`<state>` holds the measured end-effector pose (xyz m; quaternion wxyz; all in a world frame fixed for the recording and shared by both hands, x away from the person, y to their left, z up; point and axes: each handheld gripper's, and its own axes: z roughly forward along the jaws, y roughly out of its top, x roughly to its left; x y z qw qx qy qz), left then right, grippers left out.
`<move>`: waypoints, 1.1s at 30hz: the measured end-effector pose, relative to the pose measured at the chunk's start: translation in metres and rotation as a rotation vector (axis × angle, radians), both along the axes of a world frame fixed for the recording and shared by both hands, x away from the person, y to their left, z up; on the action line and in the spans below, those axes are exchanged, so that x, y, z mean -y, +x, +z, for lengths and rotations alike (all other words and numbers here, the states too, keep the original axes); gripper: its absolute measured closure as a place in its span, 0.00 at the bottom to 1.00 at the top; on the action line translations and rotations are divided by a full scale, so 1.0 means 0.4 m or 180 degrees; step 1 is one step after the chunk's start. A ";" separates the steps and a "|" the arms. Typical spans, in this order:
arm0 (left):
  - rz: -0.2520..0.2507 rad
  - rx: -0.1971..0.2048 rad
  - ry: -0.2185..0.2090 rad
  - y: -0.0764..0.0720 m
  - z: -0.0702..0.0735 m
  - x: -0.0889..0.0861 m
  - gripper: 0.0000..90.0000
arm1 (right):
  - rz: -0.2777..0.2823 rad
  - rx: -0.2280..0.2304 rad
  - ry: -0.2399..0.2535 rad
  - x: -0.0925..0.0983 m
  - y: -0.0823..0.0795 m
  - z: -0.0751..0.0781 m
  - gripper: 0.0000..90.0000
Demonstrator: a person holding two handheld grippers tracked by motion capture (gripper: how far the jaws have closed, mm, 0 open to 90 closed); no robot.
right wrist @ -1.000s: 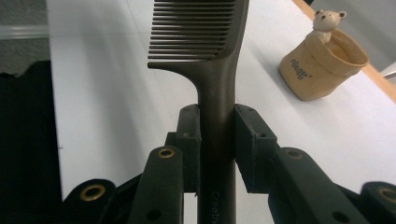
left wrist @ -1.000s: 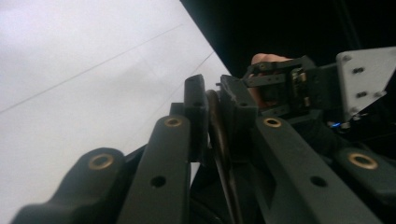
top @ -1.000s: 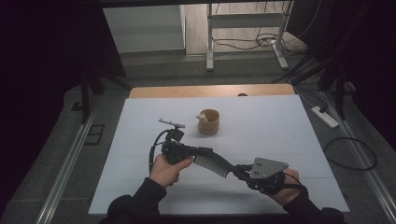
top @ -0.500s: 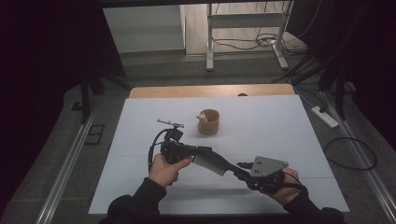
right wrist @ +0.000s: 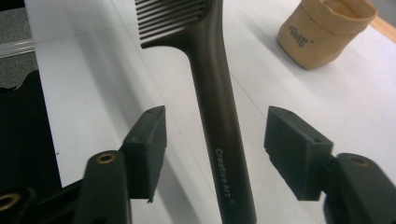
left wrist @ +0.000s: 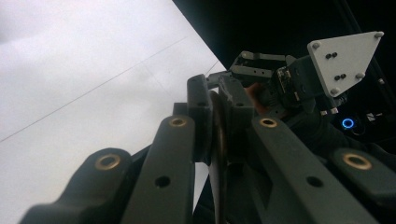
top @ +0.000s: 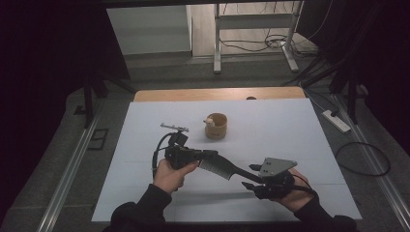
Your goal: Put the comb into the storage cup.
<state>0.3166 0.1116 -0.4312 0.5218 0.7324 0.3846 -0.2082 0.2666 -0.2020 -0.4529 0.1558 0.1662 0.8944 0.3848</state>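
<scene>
Comb point(top: 220, 167) hangs above the table point(top: 290, 140) between both hands, its toothed end clamped in the left gripper point(top: 205, 155). The right gripper point(right wrist: 215, 144) has just been opening: its jaws stand apart on either side of the handle, pads clear of it. So the handover to the left looks done; what likely remains is carrying it on, perhaps to the pouch point(top: 216, 126) farther back.

Black grippers w/ brass-coloured pivot pins, right gripper point(top: 252, 177) w/ grey 3-cornered screwed plate; dark sleeves.
</scene>
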 end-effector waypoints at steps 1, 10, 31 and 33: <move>0.0003 0.0010 0.0004 0.000 0.000 -0.001 0.93 | 0.0000 0.0000 0.0000 0.000 0.000 0.000 0.42; 0.0022 0.0119 0.0033 -0.002 0.006 -0.009 0.93 | -0.0207 -0.0128 0.0024 0.008 0.012 -0.003 0.25; 0.0170 0.0343 0.0161 -0.003 0.017 -0.047 0.93 | -0.0473 -0.0434 -0.0042 0.035 0.038 -0.012 0.12; 0.0181 0.0342 0.0157 -0.003 0.017 -0.048 0.93 | -0.0474 -0.0439 -0.0051 0.037 0.039 -0.012 0.11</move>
